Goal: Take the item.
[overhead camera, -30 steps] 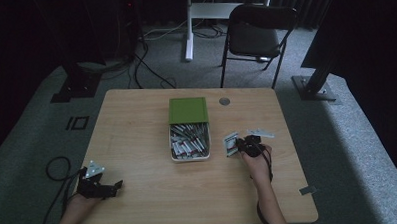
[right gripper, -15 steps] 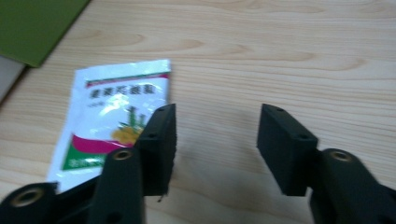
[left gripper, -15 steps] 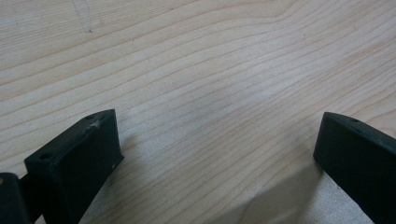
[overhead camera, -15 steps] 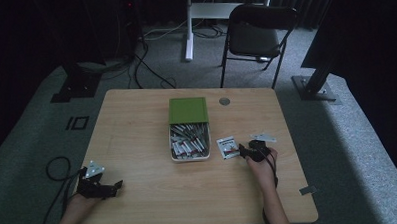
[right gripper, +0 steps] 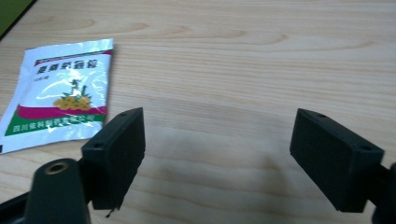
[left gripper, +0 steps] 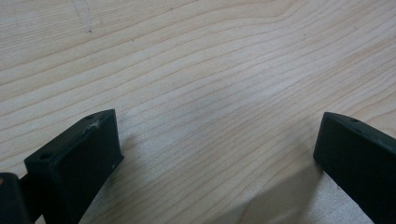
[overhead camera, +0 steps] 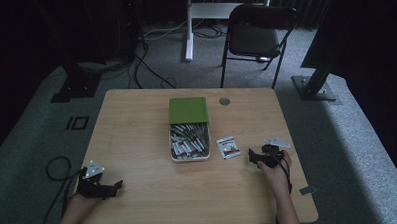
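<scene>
A white sachet (overhead camera: 228, 147) with a red band and a yellow flower print lies flat on the wooden table (overhead camera: 137, 144), just right of the white box (overhead camera: 189, 142) filled with several similar sachets. My right gripper (overhead camera: 253, 157) sits to the right of the sachet, pointing at it. Its jaws have just been opening and stand wide apart over bare wood. In the right gripper view the sachet (right gripper: 60, 100) lies beyond the left jaw, clear of my right gripper (right gripper: 217, 133). My left gripper (overhead camera: 114, 188) rests near the front left corner, open (left gripper: 219, 128) over bare wood.
The box's green lid (overhead camera: 188, 111) lies against the far side of the box. A small round grey disc (overhead camera: 224, 101) is set in the table behind it. A folding chair (overhead camera: 256, 37) stands beyond the far edge.
The right gripper opened and let go of the sachet, which now lies on the table. The right hand then drew back to the right. The left gripper stayed put.
</scene>
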A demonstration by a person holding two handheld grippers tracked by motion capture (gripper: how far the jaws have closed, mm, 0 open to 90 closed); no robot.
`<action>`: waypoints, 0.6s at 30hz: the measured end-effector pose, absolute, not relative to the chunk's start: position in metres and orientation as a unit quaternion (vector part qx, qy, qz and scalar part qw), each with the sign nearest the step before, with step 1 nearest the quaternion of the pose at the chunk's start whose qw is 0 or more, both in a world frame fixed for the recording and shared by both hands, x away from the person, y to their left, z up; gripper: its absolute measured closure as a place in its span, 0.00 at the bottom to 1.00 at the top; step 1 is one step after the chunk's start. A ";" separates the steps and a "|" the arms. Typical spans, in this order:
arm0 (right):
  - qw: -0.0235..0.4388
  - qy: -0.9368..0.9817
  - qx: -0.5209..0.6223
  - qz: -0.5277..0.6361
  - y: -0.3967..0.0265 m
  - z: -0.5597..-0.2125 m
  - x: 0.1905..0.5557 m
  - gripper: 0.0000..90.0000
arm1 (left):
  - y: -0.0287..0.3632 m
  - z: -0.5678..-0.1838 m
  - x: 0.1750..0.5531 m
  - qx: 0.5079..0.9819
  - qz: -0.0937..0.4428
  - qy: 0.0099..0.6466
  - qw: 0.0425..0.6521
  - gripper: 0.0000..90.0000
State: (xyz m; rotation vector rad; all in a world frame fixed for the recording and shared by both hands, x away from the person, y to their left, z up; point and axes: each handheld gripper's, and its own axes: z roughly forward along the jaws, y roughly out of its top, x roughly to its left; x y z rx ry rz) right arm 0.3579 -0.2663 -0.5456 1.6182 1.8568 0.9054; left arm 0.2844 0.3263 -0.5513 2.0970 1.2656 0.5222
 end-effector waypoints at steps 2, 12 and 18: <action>0.258 0.680 0.601 0.331 -0.271 -0.546 0.355 0.19 | 0.326 -0.551 0.284 0.796 0.198 0.480 0.313 0.02; 0.263 0.675 0.614 0.311 -0.289 -0.548 0.339 0.16 | 0.326 -0.551 0.284 0.796 0.199 0.479 0.313 0.02; 0.274 0.667 0.623 0.304 -0.297 -0.547 0.328 0.16 | 0.326 -0.551 0.284 0.796 0.199 0.479 0.313 0.02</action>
